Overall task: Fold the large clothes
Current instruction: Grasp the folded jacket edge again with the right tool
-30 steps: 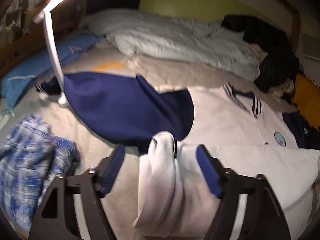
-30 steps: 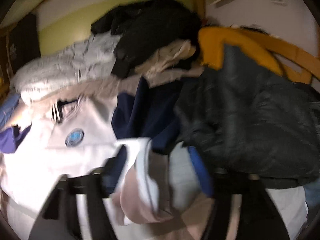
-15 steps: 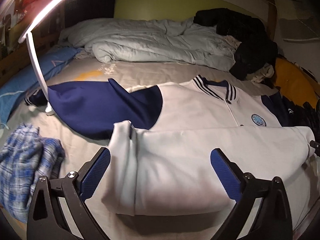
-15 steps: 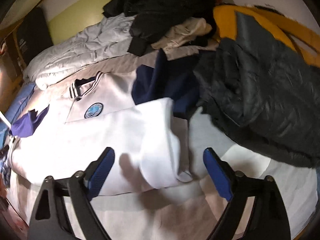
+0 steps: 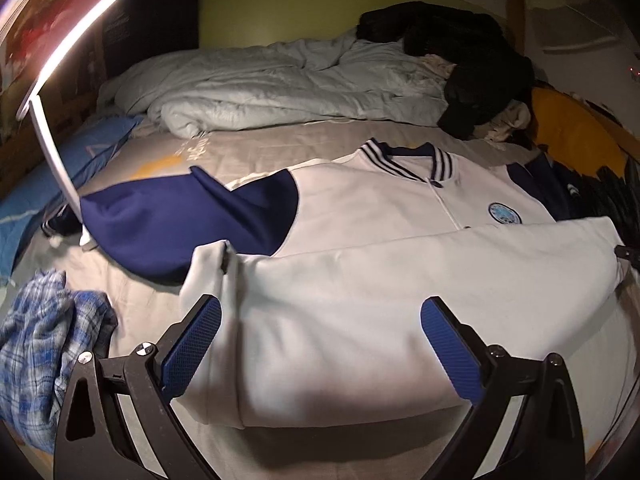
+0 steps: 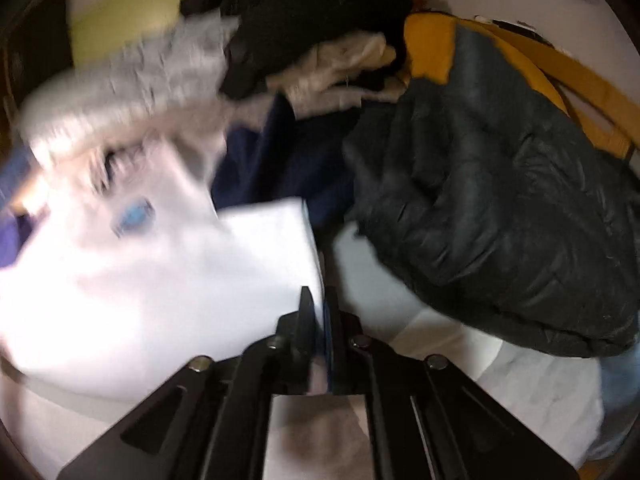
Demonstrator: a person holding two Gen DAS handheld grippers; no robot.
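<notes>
While left gripper [image 5: 320,344] gapes wide over white-and-navy cotton varsity jacket [image 5: 392,280], long axis 9–3 o'clock, right gripper [image 6: 318,320] pinches its 3 o'clock edge.

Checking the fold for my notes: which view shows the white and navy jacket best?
The left wrist view: the jacket lies sharp and nearly whole, with collar, badge, navy sleeve and folded-up hem. The right wrist view shows only a blurred white part, its edge pinched in the right claw.
</notes>
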